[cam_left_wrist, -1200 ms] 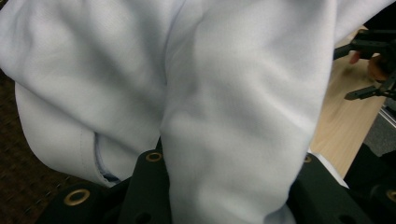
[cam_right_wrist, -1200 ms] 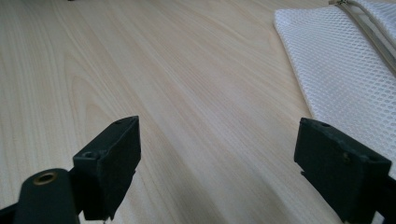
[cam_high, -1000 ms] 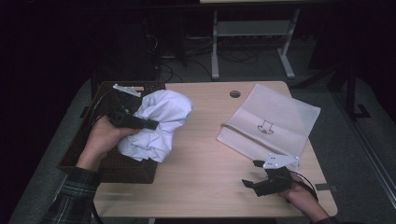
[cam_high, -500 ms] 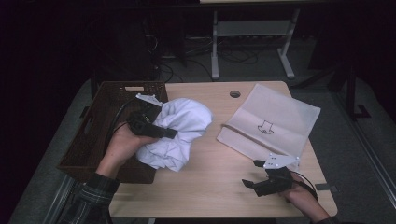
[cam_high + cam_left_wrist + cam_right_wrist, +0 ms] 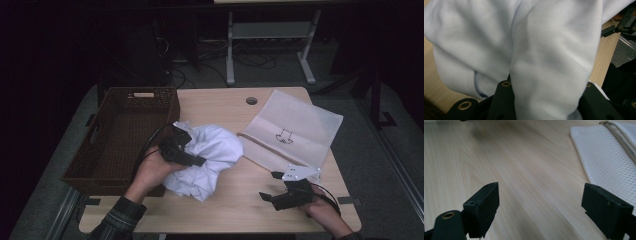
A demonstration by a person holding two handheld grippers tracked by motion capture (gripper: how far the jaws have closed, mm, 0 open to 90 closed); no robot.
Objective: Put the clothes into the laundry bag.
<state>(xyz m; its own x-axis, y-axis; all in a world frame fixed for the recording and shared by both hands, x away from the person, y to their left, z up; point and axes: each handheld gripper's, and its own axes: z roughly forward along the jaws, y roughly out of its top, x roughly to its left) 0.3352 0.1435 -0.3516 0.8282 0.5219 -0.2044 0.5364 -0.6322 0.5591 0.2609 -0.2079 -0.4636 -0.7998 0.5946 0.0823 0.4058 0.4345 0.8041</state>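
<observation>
Basket (image 5: pixel 120 135) sits at the table's (image 5: pixel 235 210) left edge, brown and wicker. Just right of the basket, the left gripper (image 5: pixel 200 161) has its jaws clamped on a crumpled white shirt (image 5: pixel 212 155), which bulges between them in the left gripper view and rests on the table beside the basket. Farther right of the basket lies a white mesh bag (image 5: pixel 295 127). Nearest the person, just off the bag's corner, the right gripper (image 5: pixel 267 186) rests with its 2 jaws spread wide over bare wood.

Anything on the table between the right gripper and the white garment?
Nothing: bare wooden table separates the right gripper from the white garment, seen in the high view.
</observation>
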